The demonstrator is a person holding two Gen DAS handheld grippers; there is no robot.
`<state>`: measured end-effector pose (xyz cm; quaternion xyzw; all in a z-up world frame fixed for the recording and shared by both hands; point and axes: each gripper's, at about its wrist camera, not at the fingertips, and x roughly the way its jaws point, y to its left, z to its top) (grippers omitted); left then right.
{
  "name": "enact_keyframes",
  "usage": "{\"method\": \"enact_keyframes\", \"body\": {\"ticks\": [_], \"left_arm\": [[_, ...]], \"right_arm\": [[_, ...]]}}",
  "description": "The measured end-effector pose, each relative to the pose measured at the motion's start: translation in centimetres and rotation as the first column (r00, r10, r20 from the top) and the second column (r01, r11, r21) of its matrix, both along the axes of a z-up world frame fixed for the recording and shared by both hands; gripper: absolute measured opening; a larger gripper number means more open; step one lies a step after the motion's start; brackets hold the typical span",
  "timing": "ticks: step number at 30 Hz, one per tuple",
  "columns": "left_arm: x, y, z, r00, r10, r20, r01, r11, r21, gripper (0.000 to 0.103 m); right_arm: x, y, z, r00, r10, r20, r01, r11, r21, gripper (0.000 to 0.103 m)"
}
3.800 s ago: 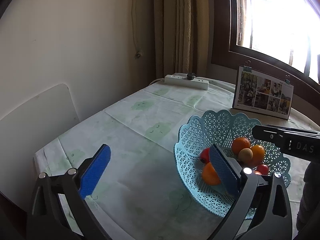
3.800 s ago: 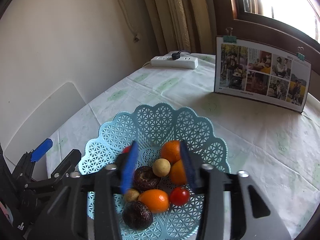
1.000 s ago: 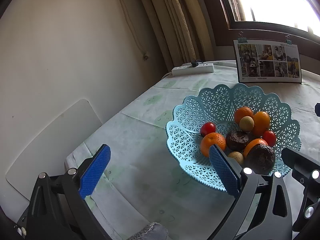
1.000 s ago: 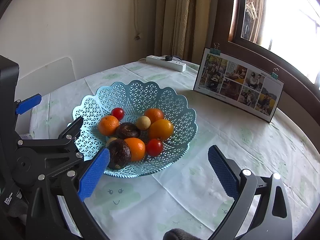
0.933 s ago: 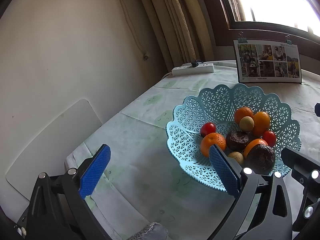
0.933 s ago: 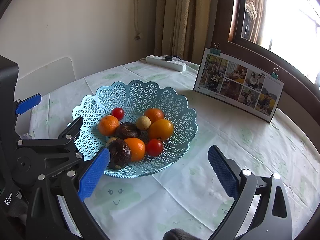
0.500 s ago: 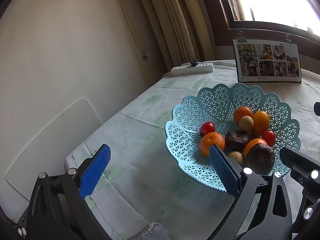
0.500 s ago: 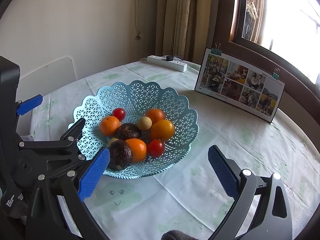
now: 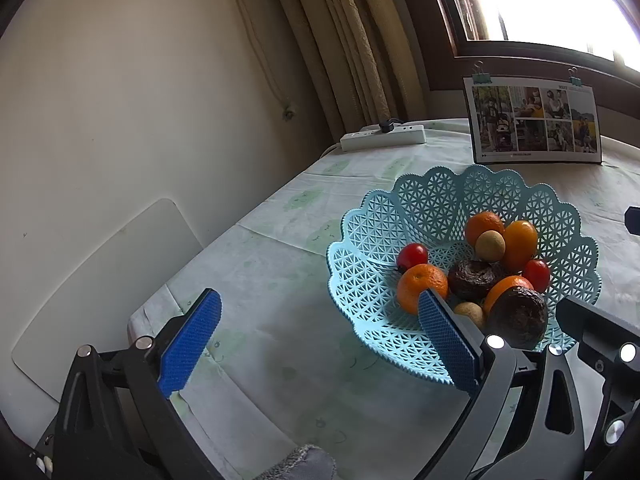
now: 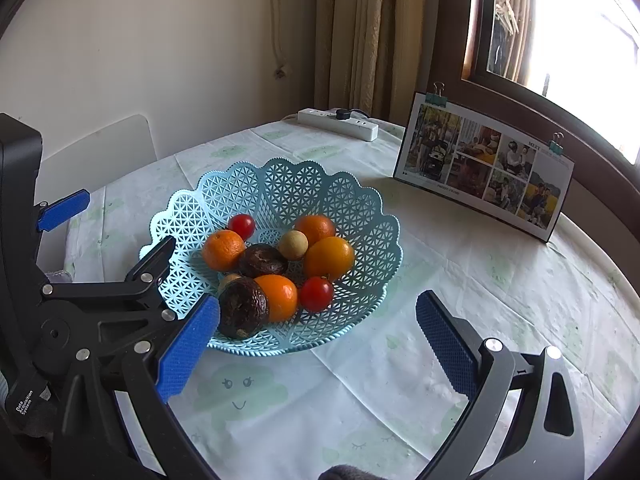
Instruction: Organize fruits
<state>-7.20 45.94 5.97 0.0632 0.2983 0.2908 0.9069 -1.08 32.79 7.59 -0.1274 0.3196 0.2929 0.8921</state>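
Centre-left of right wrist view: light-blue lattice plastic fruit basket (image 10: 360, 216), fruit all inside; my right gripper (image 10: 316, 340) closer, left gripper (image 9: 316, 344) off to basket's side, both wide open, empty.

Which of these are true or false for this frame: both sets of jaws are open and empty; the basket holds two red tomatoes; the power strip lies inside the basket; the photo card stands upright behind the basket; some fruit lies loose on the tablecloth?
1. The left gripper and the right gripper both have their jaws open and empty. True.
2. The blue basket holds two red tomatoes. True; the second sits nearer the front.
3. The power strip lies inside the basket. False; it lies on the table near the curtain.
4. The photo card stands upright behind the basket. True.
5. Some fruit lies loose on the tablecloth. False; all visible fruit is in the basket.
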Motion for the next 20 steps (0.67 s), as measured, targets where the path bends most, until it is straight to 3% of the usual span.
{"method": "enact_keyframes", "body": {"ticks": [12,20], "left_arm": [[0.0,-0.6,0.0,1.000,-0.006,0.001,0.006,1.000,0.002,0.100],[0.7,-3.0,0.4,0.997,-0.072,-0.001,0.072,0.997,-0.009,0.100]], "right_arm": [[0.2,-0.9,-0.1,1.000,-0.016,-0.007,0.016,1.000,0.010,0.098],[1.3,-5.1,-0.7,0.990,-0.131,-0.045,0.131,0.991,0.001,0.098]]}}
